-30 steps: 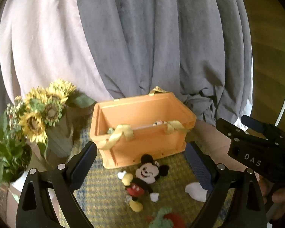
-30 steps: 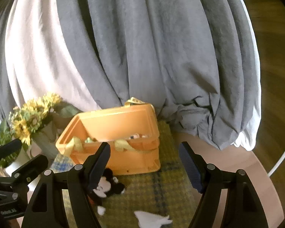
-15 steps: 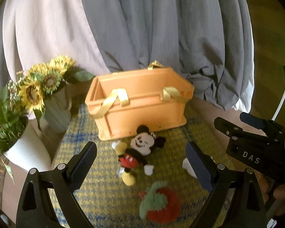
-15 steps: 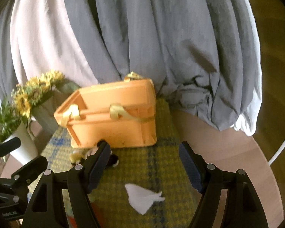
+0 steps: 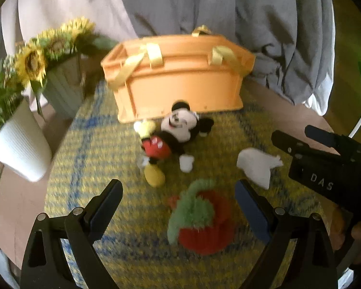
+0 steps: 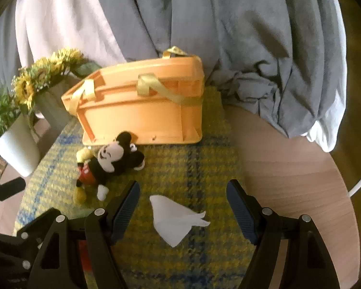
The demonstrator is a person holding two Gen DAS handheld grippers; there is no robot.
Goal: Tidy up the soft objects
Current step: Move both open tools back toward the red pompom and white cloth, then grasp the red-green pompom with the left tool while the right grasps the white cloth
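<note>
Evidently the approach step is in hand, with nothing yet gripped. Both pairs of tongs are held wide open and empty above a yellow-and-blue woven mat [image 6: 199, 168] on the round wooden surface [image 6: 288, 168]. The left tongs [image 5: 178, 207] are aimed at a red-and-green plush [image 5: 199, 224], which lies between and just ahead of their tips. The right tongs [image 6: 183, 207] are aimed at a crumpled white cloth [image 6: 175, 219] lying between their tips, untouched as far as can be seen. A mouse plush [image 5: 170, 139] is sprawled on the mat just in front of the orange crate [image 5: 180, 77], whose inside cannot be seen from here. For the next move, each pair of tongs would probably need to be lowered until the pads straddle its soft item, then closed gently, and the item carried over the crate's rim.
</note>
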